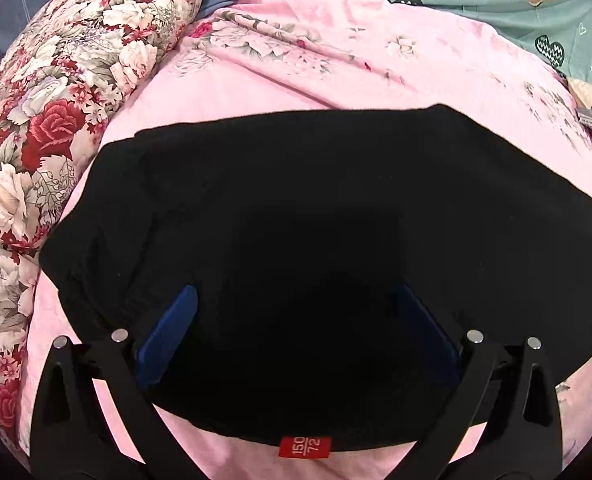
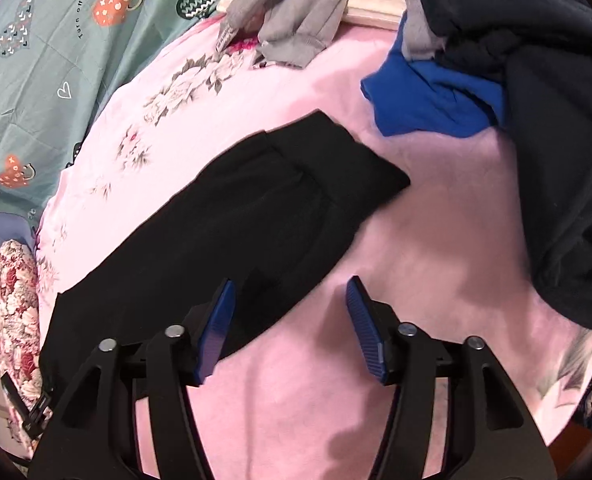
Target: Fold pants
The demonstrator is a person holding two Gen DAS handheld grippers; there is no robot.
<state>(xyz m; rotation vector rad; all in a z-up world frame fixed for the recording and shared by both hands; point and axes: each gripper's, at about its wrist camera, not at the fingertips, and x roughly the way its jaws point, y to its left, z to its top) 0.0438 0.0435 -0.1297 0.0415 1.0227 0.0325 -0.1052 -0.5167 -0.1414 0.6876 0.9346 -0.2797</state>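
Note:
Black pants (image 1: 296, 208) lie folded flat on a pink floral bedsheet (image 1: 335, 64); a red size tag (image 1: 304, 446) sticks out at their near edge. My left gripper (image 1: 296, 304) is open, its blue fingers (image 1: 172, 328) spread low over the near part of the pants, apart from the cloth. In the right wrist view the pants (image 2: 264, 208) stretch from lower left to centre. My right gripper (image 2: 290, 292) is open and empty above the pants' near edge and the bedsheet (image 2: 415, 240).
A red-and-white floral pillow (image 1: 56, 120) lies at the left of the pants. A teal heart-print quilt (image 1: 495, 4) is at the back. A pile of clothes lies to the right: dark navy garment (image 2: 555, 140), blue cloth (image 2: 427, 104), grey garment (image 2: 296, 20).

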